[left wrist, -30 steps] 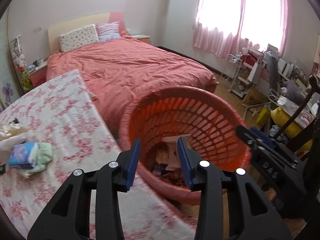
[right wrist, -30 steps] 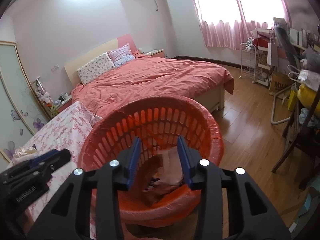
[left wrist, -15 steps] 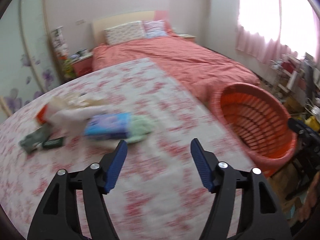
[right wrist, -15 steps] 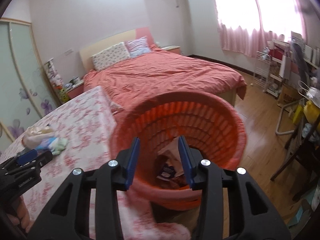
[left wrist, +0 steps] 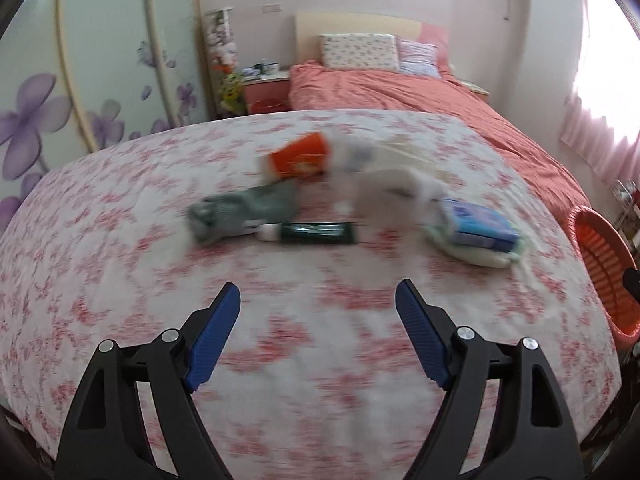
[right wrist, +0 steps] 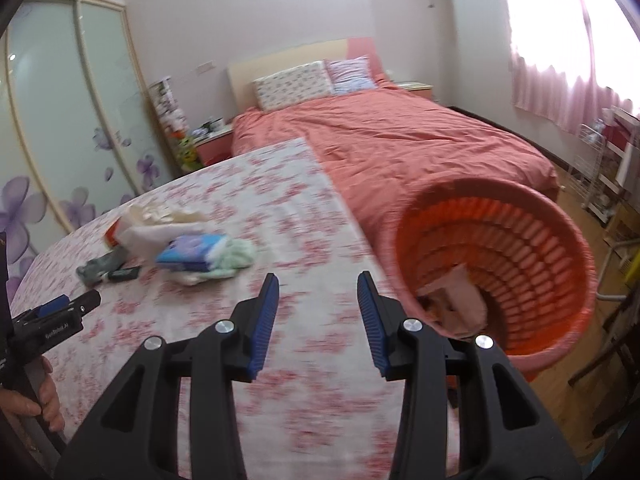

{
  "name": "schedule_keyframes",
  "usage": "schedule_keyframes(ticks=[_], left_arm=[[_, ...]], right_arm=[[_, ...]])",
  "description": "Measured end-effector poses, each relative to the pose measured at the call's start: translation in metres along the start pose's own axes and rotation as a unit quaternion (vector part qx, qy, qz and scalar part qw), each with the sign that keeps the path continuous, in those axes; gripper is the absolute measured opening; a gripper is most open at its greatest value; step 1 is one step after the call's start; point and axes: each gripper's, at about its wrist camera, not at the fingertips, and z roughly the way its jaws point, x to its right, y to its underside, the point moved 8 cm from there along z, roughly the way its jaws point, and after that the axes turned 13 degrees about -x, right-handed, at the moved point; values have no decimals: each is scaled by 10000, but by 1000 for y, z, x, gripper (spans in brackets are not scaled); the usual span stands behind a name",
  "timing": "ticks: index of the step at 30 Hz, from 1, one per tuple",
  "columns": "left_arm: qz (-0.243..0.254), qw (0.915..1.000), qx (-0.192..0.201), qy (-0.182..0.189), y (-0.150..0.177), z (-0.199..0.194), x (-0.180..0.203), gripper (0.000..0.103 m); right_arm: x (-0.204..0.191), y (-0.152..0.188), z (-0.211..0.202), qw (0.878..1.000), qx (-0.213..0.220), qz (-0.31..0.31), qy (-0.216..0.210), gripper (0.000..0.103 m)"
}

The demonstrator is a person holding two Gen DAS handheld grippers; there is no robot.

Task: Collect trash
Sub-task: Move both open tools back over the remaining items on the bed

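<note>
Trash lies on the floral tablecloth (left wrist: 120,264): an orange carton (left wrist: 298,157), a grey-green crumpled rag (left wrist: 240,208), a dark tube (left wrist: 316,233), white plastic wrapping (left wrist: 396,186) and a blue tissue pack (left wrist: 480,226) on pale green cloth. My left gripper (left wrist: 318,304) hovers in front of them, its jaws opening wide with nothing between them. My right gripper (right wrist: 318,292) is open and empty over the table edge, beside the orange basket (right wrist: 520,216), which holds paper scraps (right wrist: 460,300). The pile shows in the right wrist view too, with the tissue pack (right wrist: 188,254).
A bed with a coral cover (right wrist: 400,140) stands behind the table. Sliding wardrobe doors with purple flowers (left wrist: 36,120) fill the left. A nightstand (left wrist: 266,92) sits by the bed, shelves and chairs (right wrist: 608,184) on the right. A hand (right wrist: 44,396) holds the left gripper's handle.
My left gripper has swung left from over the basket to the trash pile and its jaws have widened. The right gripper has also shifted left, so the basket now sits to its right.
</note>
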Motion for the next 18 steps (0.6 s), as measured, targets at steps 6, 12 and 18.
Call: schedule_keyframes(ticks=[6,12,18], left_arm=[[-225,9997,2,19,2,1,-34,79],[-348,9994,-9,91,2,4,-57,79],[-390,9991,19,139,1,5,-72,79]], right_arm=[[-48,-2,20,9992,-210,-266,-207,41],[-89,-9,39,9978,-326,-434,-373,48],[-110,-18,63,9971,-491,-333,-469,52]])
